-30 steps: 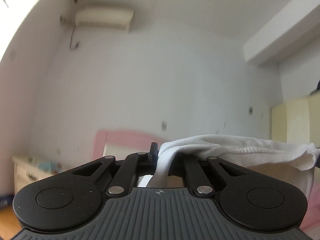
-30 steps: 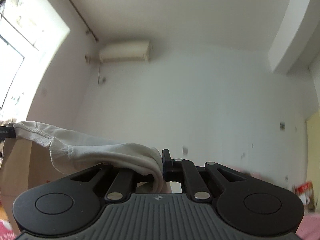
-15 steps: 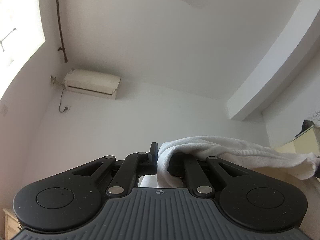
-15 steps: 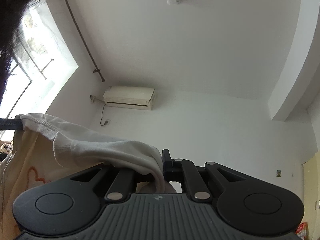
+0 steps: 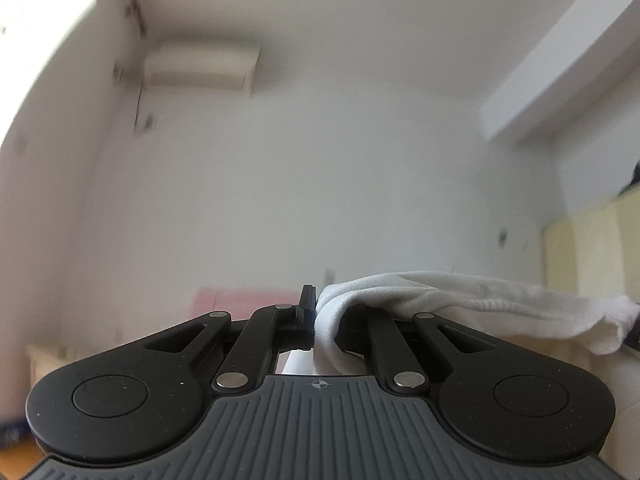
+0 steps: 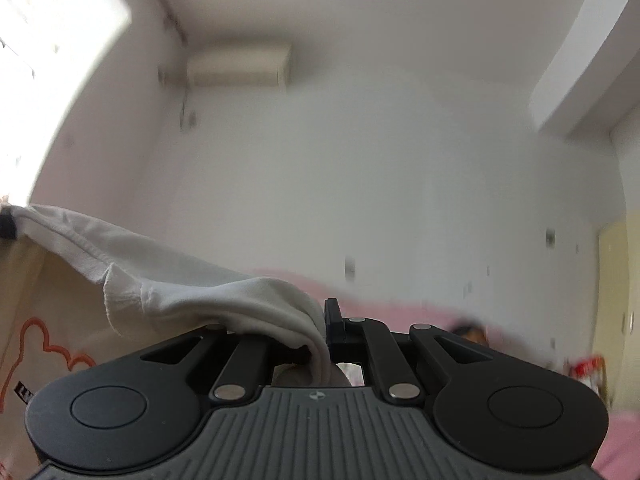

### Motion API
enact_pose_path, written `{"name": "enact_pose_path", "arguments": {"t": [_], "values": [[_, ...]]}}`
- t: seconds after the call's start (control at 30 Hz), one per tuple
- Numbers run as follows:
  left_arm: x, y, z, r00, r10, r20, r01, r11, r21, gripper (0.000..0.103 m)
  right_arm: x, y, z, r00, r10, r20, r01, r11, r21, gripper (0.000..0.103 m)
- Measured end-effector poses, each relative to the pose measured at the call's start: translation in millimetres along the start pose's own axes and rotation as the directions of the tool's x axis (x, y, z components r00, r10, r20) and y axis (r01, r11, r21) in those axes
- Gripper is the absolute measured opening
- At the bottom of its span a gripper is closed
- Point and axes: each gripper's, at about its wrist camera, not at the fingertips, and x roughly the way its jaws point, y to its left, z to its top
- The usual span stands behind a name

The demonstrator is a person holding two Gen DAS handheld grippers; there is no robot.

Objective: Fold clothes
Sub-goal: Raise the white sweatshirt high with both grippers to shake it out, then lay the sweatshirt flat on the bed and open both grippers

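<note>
A white garment (image 5: 460, 300) is stretched in the air between both grippers. My left gripper (image 5: 314, 312) is shut on one edge of it, and the cloth runs off to the right over the right finger. My right gripper (image 6: 325, 328) is shut on another edge of the white garment (image 6: 168, 280), which trails left. Below that hem hangs a cream panel with an orange outline print (image 6: 48, 344). The lower part of the garment is hidden behind the gripper bodies.
Both views look up at a white wall with an air conditioner (image 5: 202, 66) near the ceiling. A pink headboard (image 5: 240, 300) and pink bedding (image 6: 400, 304) lie low ahead. A pale yellow wardrobe (image 5: 592, 248) stands at right, a bright window (image 6: 48, 40) at left.
Both views tilted up towards the ceiling half a second ago and have swung back down to the wall and bed. The cloth stays clamped in both grippers.
</note>
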Motion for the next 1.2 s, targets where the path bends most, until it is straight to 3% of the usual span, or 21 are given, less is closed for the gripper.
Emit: {"name": "enact_pose_path", "arguments": {"t": [0.07, 0.13, 0.27, 0.37, 0.47, 0.53, 0.57, 0.6, 0.63, 0.67, 0.7, 0.73, 0.77, 0.8, 0.83, 0.93, 1.0, 1.03, 1.1, 1.17, 1.2], "values": [[27.9, 5.5, -45.7, 0.993, 0.034, -0.114, -0.035, 0.999, -0.004, 0.004, 36.5, 14.0, -44.0, 0.994, -0.006, -0.105, 0.003, 1.0, -0.029, 0.007], [50.2, 12.8, -89.9, 0.973, 0.061, -0.224, -0.064, 0.998, -0.01, 0.004, 73.2, 23.5, -91.1, 0.975, 0.014, -0.222, -0.018, 1.0, -0.018, 0.007], [94.5, 29.6, -187.3, 0.896, 0.119, -0.428, -0.125, 0.992, 0.013, 0.004, 130.9, 39.0, -164.4, 0.926, 0.043, -0.374, -0.045, 0.999, 0.003, 0.007], [118.7, 41.5, -234.2, 0.848, 0.155, -0.508, -0.16, 0.986, 0.034, 0.004, 165.3, 50.1, -190.8, 0.908, 0.048, -0.416, -0.052, 0.999, 0.002, 0.007], [145.3, 56.5, -254.6, 0.824, 0.184, -0.537, -0.199, 0.98, 0.031, 0.004, 194.4, 59.3, -217.7, 0.889, 0.052, -0.455, -0.054, 0.999, 0.009, 0.007], [168.1, 62.7, -267.0, 0.8, 0.199, -0.565, -0.211, 0.976, 0.046, 0.005, 211.6, 58.5, -248.4, 0.844, 0.074, -0.531, -0.06, 0.997, 0.044, 0.008], [174.6, 64.3, -277.5, 0.779, 0.2, -0.594, -0.208, 0.977, 0.055, 0.006, 225.5, 58.7, -265.7, 0.805, 0.094, -0.586, -0.065, 0.995, 0.07, 0.01], [183.4, 65.9, -288.6, 0.752, 0.199, -0.628, -0.204, 0.977, 0.065, 0.006, 236.4, 61.0, -285.8, 0.75, 0.119, -0.651, -0.072, 0.992, 0.099, 0.022], [190.0, 67.4, -301.9, 0.712, 0.196, -0.674, -0.195, 0.978, 0.078, 0.011, 245.9, 61.4, -305.6, 0.688, 0.143, -0.712, -0.079, 0.989, 0.123, 0.039], [183.7, 68.8, -316.1, 0.67, 0.189, -0.717, -0.186, 0.979, 0.085, 0.022, 255.8, 60.8, -324.7, 0.621, 0.164, -0.767, -0.084, 0.986, 0.144, 0.042], [186.5, 69.9, -329.4, 0.63, 0.18, -0.756, -0.181, 0.98, 0.082, 0.027, 260.4, 60.9, -340.9, 0.569, 0.17, -0.805, -0.082, 0.985, 0.151, 0.042], [190.7, 72.0, -340.5, 0.6, 0.172, -0.782, -0.184, 0.98, 0.074, 0.033, 259.4, 60.4, -349.7, 0.548, 0.164, -0.821, -0.078, 0.986, 0.145, 0.043], [193.3, 72.6, -350.8, 0.581, 0.165, -0.797, -0.184, 0.98, 0.069, 0.033, 254.6, 58.3, -351.7, 0.552, 0.162, -0.818, -0.078, 0.987, 0.142, 0.044], [192.3, 71.7, -355.6, 0.576, 0.162, -0.801, -0.181, 0.981, 0.068, 0.034, 247.0, 54.1, -349.3, 0.568, 0.164, -0.807, -0.072, 0.986, 0.149, 0.051], [187.5, 70.6, -354.2, 0.582, 0.159, -0.798, -0.183, 0.981, 0.062, 0.035, 238.7, 49.1, -344.5, 0.59, 0.162, -0.791, -0.061, 0.986, 0.157, 0.054], [174.1, 67.5, -349.0, 0.601, 0.148, -0.786, -0.186, 0.982, 0.043, 0.041, 213.9, 33.4, -321.3, 0.678, 0.152, -0.719, -0.033, 0.984, 0.176, 0.054], [170.0, 67.0, -339.7, 0.622, 0.138, -0.77, -0.181, 0.983, 0.03, 0.043, 204.9, 28.9, -308.4, 0.704, 0.179, -0.687, -0.055, 0.979, 0.198, 0.052], [167.4, 66.1, -334.6, 0.634, 0.129, -0.763, -0.173, 0.985, 0.023, 0.043, 202.5, 28.1, -305.0, 0.705, 0.21, -0.677, -0.079, 0.973, 0.219, 0.05], [162.1, 60.4, -325.5, 0.65, 0.073, -0.756, -0.113, 0.994, -0.001, 0.043, 201.7, 34.2, -301.6, 0.661, 0.313, -0.682, -0.158, 0.946, 0.282, 0.043], [158.3, 53.7, -319.0, 0.655, 0.009, -0.755, -0.039, 0.999, -0.022, 0.043, 207.9, 48.9, -308.4, 0.585, 0.393, -0.709, -0.226, 0.919, 0.323, 0.039], [157.3, 50.2, -318.4, 0.649, -0.015, -0.76, -0.004, 1.0, -0.024, 0.043, 213.5, 56.8, -314.6, 0.547, 0.414, -0.728, -0.245, 0.91, 0.333, 0.039]]}}
